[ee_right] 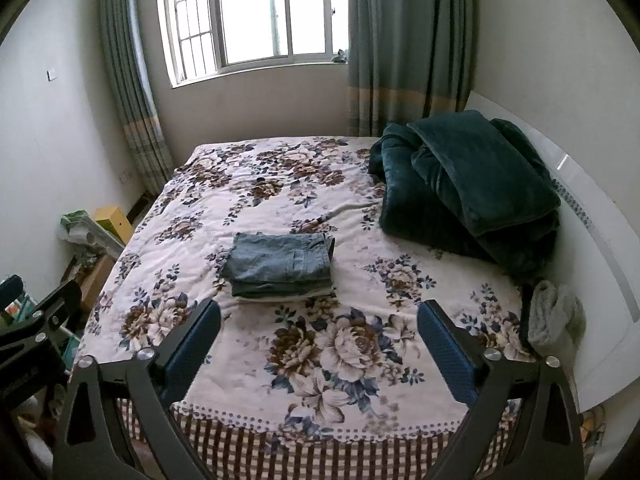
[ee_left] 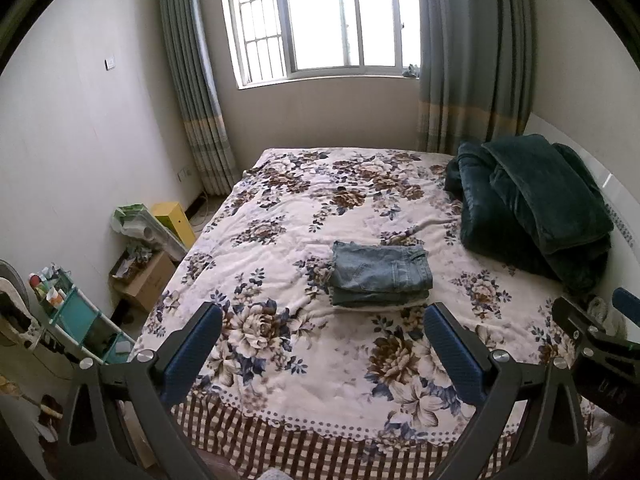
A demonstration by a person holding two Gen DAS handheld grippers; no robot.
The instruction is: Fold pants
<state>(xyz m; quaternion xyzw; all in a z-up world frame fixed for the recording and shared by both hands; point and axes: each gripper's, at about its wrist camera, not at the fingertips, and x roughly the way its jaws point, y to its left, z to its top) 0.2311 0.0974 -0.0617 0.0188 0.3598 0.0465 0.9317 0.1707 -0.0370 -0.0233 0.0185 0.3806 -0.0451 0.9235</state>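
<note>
Pants (ee_left: 382, 274): lying folded at frame centre on the floral bedspread (ee_left: 280, 208).
Left gripper (ee_left: 324, 344): hovering, jaws apart.
Right gripper (ee_right: 320, 342): hovering, jaws apart.

pants (ee_left: 380, 276) mid-bed (ee_left: 280, 400) | blanket (ee_left: 532, 208) behind-right of pants | window (ee_left: 320, 20) beyond bed

Left wrist view: set above the bed's (ee_left: 320, 380) foot edge, facing the window (ee_left: 320, 20), well back from the folded pants (ee_left: 380, 272); the right gripper (ee_left: 600, 320) enters at its right edge. Right wrist view: same foot edge, same facing, placed further right; the left gripper (ee_right: 36, 312) enters at its left edge. Shared: bed (ee_right: 320, 360), pants (ee_right: 280, 264), window (ee_right: 256, 12), dark blanket (ee_right: 472, 184).
</note>
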